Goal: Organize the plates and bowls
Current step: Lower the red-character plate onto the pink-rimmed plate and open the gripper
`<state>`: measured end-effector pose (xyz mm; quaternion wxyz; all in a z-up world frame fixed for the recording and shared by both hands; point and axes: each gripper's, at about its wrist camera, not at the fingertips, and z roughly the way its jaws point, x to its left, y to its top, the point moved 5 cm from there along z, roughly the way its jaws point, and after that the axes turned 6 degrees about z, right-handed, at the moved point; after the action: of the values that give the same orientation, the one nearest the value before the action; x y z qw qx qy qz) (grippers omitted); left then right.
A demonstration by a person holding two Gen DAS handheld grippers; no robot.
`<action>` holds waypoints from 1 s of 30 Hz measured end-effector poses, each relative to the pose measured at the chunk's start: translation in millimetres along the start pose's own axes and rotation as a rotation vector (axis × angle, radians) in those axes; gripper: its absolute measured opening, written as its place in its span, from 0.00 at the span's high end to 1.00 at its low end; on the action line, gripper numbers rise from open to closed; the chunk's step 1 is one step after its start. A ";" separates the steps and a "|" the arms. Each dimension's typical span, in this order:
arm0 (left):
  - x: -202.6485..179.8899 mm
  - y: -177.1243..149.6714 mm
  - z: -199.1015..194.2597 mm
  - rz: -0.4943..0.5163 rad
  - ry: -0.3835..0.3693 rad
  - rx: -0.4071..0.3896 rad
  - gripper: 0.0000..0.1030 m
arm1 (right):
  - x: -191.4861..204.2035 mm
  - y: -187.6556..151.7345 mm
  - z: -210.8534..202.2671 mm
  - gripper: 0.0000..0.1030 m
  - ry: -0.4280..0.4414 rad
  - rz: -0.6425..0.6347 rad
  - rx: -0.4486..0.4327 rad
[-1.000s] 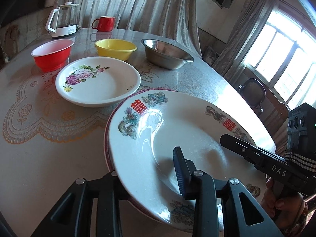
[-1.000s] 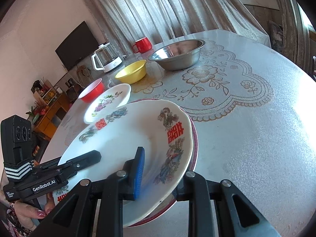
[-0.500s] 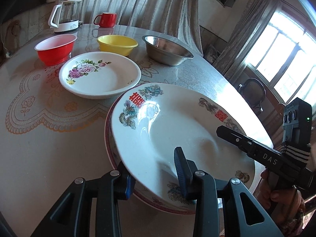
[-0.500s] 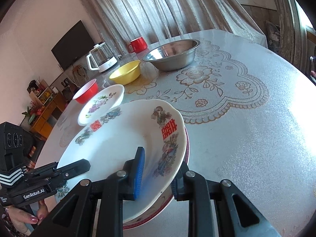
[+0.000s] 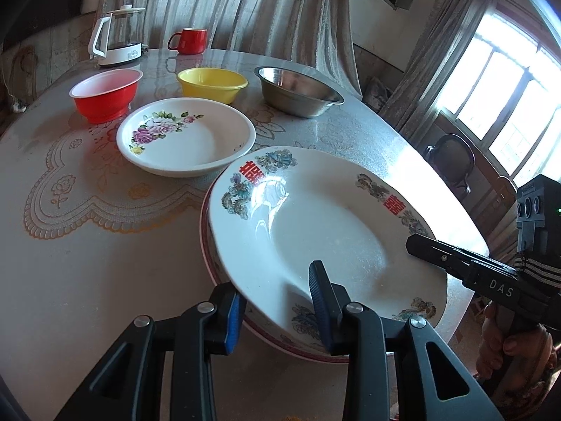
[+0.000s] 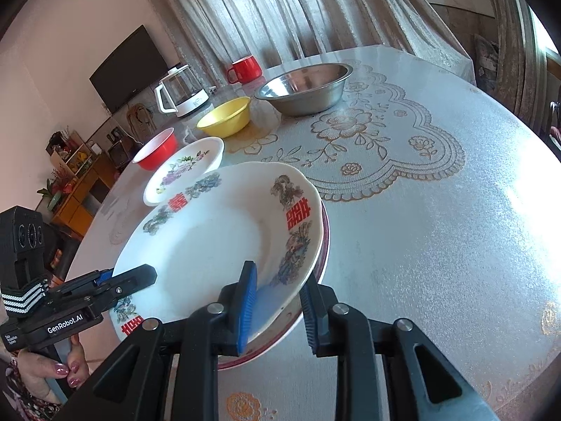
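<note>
A large white plate with red characters (image 5: 315, 224) (image 6: 217, 242) lies on a red-rimmed plate (image 5: 207, 245) (image 6: 324, 245) beneath it on the table. My left gripper (image 5: 277, 315) is open with one finger on each side of the top plate's near rim. My right gripper (image 6: 278, 308) is open the same way at the opposite rim. A white plate with purple flowers (image 5: 186, 137) (image 6: 186, 168) sits behind. A red bowl (image 5: 105, 93) (image 6: 156, 149), a yellow bowl (image 5: 212, 84) (image 6: 226, 117) and a steel bowl (image 5: 298, 91) (image 6: 305, 87) stand further back.
A glass kettle (image 5: 119, 35) (image 6: 182, 93) and a red mug (image 5: 189, 40) (image 6: 245, 68) stand at the far edge of the round table (image 5: 87, 280) (image 6: 438, 228). A chair (image 5: 452, 161) stands by the window.
The top plate has come down onto the red-rimmed plate. Both grippers have opened wider around its rim and let it go.
</note>
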<state>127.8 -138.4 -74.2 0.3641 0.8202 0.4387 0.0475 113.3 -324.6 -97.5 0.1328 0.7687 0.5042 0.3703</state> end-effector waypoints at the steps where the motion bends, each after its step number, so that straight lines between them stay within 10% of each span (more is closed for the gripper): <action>1: 0.0 -0.3 -0.5 0.001 -0.001 -0.001 0.66 | 0.1 -0.3 -1.0 0.76 -0.001 0.000 -0.001; 30: 7.8 -22.5 -27.6 -0.071 -0.048 -0.002 0.73 | -1.8 -9.4 -8.0 0.74 -0.073 -0.029 -0.002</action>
<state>106.2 -109.3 -70.3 0.3768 0.8047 0.4585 0.0152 101.0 -323.3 -98.2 0.1570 0.7742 0.5099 0.3406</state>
